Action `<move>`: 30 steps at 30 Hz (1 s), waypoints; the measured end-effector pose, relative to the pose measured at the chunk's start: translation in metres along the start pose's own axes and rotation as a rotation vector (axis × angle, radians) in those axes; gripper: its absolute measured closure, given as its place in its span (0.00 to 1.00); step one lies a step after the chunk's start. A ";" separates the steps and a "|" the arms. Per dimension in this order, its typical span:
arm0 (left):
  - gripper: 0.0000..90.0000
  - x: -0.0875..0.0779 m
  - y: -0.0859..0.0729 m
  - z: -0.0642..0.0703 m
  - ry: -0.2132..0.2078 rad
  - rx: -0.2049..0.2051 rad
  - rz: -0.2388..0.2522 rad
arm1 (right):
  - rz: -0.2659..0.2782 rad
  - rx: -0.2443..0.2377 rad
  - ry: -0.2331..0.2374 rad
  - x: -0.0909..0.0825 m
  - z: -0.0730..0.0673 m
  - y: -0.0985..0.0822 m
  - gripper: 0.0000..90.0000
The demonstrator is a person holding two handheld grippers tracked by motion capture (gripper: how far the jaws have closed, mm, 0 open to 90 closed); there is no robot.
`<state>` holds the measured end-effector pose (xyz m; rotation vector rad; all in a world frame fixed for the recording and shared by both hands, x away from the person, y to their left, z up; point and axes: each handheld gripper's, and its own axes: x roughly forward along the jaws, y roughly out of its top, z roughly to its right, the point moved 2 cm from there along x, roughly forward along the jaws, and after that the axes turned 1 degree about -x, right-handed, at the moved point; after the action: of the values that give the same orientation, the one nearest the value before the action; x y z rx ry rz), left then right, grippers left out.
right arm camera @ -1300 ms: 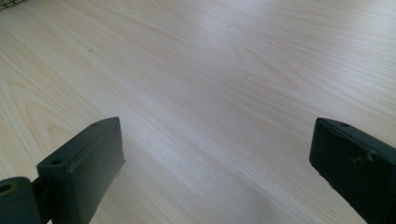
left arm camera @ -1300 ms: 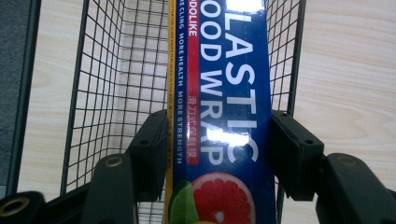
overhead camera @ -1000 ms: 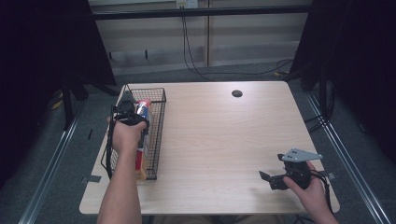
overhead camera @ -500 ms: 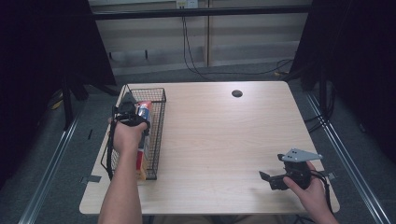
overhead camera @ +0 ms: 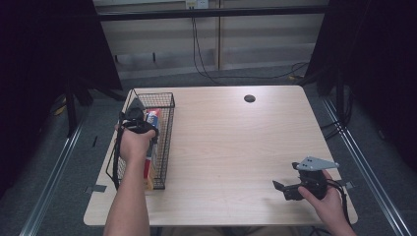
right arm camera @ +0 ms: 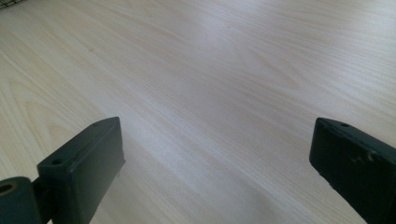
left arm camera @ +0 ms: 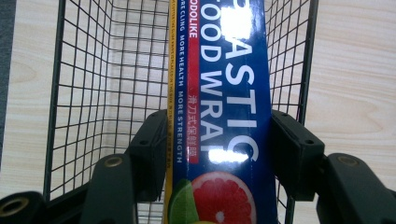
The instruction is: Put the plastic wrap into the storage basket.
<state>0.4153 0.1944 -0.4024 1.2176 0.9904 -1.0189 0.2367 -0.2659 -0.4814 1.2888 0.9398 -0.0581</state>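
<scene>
Plastic wrap box (left arm camera: 219,107) sat lengthwise in the wire basket (left arm camera: 84,93) at the table's (overhead camera: 231,142) left edge, clamped at both sides by the left gripper (left arm camera: 219,144); the glossy carton could likely slip if lifted askew, or catch the mesh and drag the light basket along; the right gripper (right arm camera: 215,163) hovered wide open over bare wood, holding nothing.
</scene>
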 end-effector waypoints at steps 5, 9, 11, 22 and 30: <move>0.48 0.002 0.000 0.000 0.005 0.004 0.001 | 0.000 -0.001 0.000 0.000 0.000 0.000 0.03; 0.48 0.003 -0.001 0.001 0.000 0.006 -0.005 | -0.004 0.006 0.001 0.000 -0.001 0.000 0.03; 0.48 0.003 -0.001 0.001 0.005 0.012 -0.004 | -0.001 0.003 0.000 0.000 0.000 0.000 0.03; 0.47 0.004 -0.001 0.002 0.005 0.016 -0.006 | -0.007 0.004 0.003 0.000 -0.001 0.000 0.03; 0.46 0.004 -0.001 0.003 0.016 0.032 -0.008 | -0.004 -0.001 0.002 0.000 -0.001 0.000 0.03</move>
<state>0.4155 0.1905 -0.4063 1.2501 0.9953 -1.0362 0.2366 -0.2650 -0.4817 1.2859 0.9439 -0.0591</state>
